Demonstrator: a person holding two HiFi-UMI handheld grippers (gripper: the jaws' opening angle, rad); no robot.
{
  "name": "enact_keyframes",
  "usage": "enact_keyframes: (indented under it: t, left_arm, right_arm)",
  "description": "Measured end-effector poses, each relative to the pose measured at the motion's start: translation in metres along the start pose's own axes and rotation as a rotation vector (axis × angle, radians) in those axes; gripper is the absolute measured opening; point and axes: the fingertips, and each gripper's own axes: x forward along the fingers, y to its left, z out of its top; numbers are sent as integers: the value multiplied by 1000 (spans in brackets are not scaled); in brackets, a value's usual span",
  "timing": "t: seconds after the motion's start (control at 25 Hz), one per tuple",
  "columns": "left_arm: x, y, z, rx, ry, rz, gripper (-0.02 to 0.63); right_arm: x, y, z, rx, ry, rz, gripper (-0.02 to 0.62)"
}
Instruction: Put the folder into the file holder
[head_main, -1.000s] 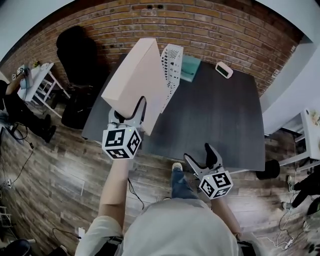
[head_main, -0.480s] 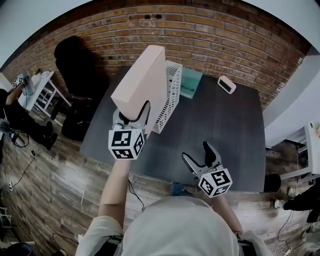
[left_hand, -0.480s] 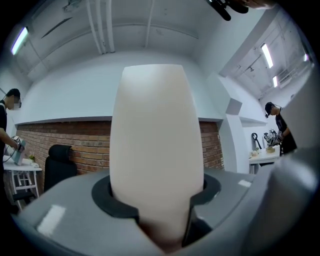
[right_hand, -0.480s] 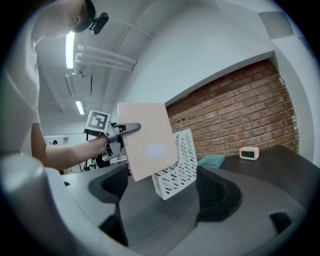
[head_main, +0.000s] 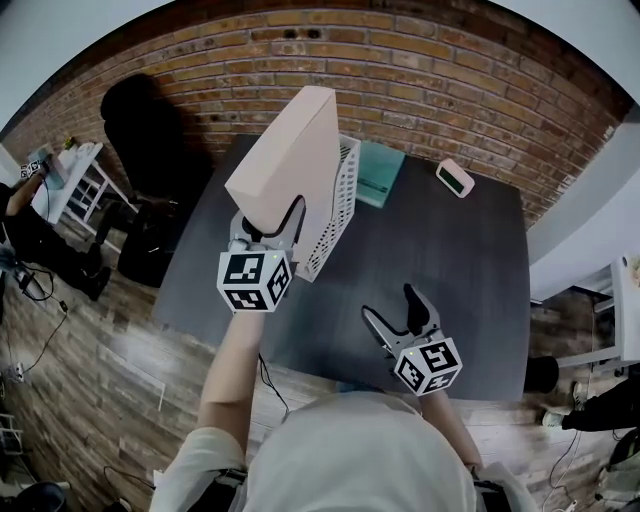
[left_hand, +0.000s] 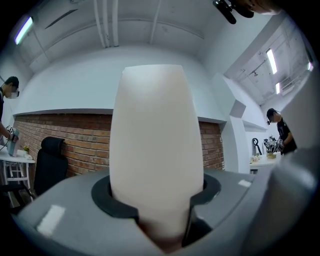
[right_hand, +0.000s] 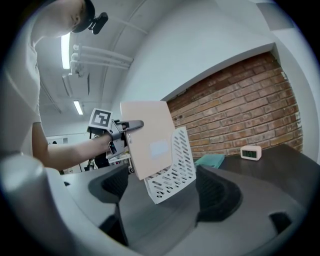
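Dark table (head_main: 450, 250), brick wall behind | left tool (head_main: 268, 222) clamps pink folder (head_main: 290, 160) up against white file holder (head_main: 332, 215), left edge | right tool (head_main: 392, 305) wide, empty

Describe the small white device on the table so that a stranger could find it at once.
Start at the dark table in front of the brick wall. Near its far right corner, right of the flat teal book, stands a small white clock. It is a low rounded box with a dark screen, unlike the tall perforated white file holder.
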Motion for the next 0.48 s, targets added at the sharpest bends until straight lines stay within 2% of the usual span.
enact_keyframes:
  t: [0.48]
  left_arm:
    - [35,-4,-13,9,-1,-21,262]
  right_arm:
    - [21,-24,-4,16,24,11,399]
